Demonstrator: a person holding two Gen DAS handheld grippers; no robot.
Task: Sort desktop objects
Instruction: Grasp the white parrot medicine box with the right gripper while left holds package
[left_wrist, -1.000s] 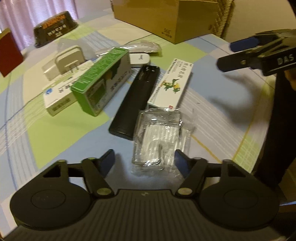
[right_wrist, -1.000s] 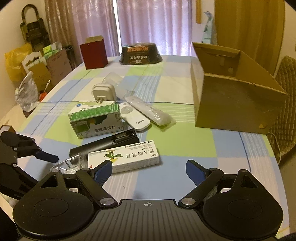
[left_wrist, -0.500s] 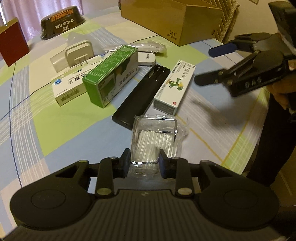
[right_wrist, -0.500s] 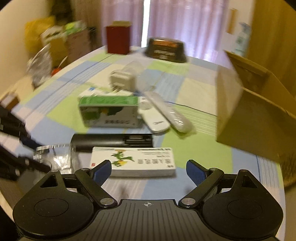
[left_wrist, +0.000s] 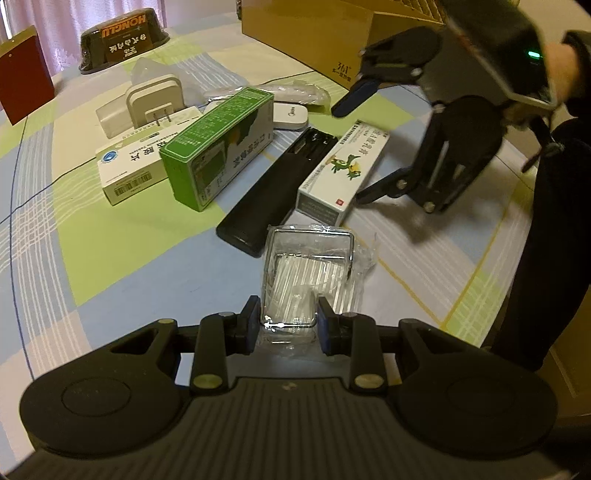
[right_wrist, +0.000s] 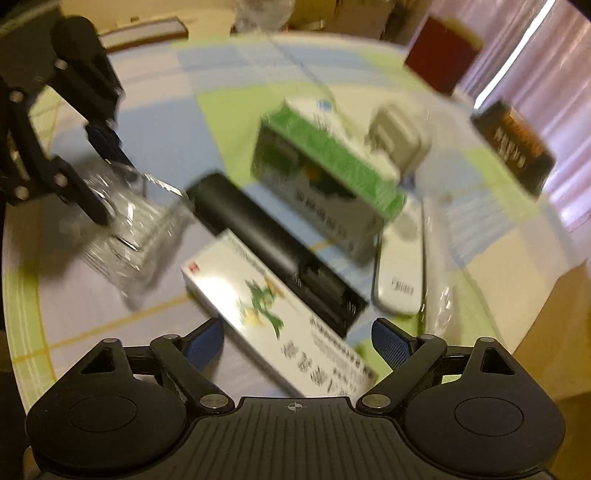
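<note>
Clear plastic is what the left hand-held gripper (left_wrist: 287, 320) clamps in the left wrist view: a transparent wrapped packet with a shiny metal frame (left_wrist: 310, 275), pinched at its near end between the two blue pads, its far end over the checked green, blue and white cloth of the bench (left_wrist: 122, 236). Just beyond the packet lies a long black remote-like bar (left_wrist: 275, 192), and beside that, on the right, a white medicine box with a green plant picture (left_wrist: 341, 171). The right hand-held gripper (left_wrist: 352, 147) hangs above this white box with its fingers wide apart; one finger tip is near the box's near right corner, the other over its far end. Further left a green and white carton (left_wrist: 218, 144) stands on its long edge beside a white box with a barcode (left_wrist: 127, 168). Behind them are a white plug adapter (left_wrist: 155, 99), a small white remote (left_wrist: 290, 115) and a brown cardboard box (left_wrist: 314, 29).

The right wrist view is blurred. Its blue-padded fingers (right_wrist: 391, 341) are spread, and the white medicine box (right_wrist: 273, 314) lies between them, close below. The black bar (right_wrist: 266, 243) lies just beyond it, and the green carton (right_wrist: 328, 173) further. At the left the other gripper (right_wrist: 110, 177) holds the clear packet (right_wrist: 129, 225).
</note>
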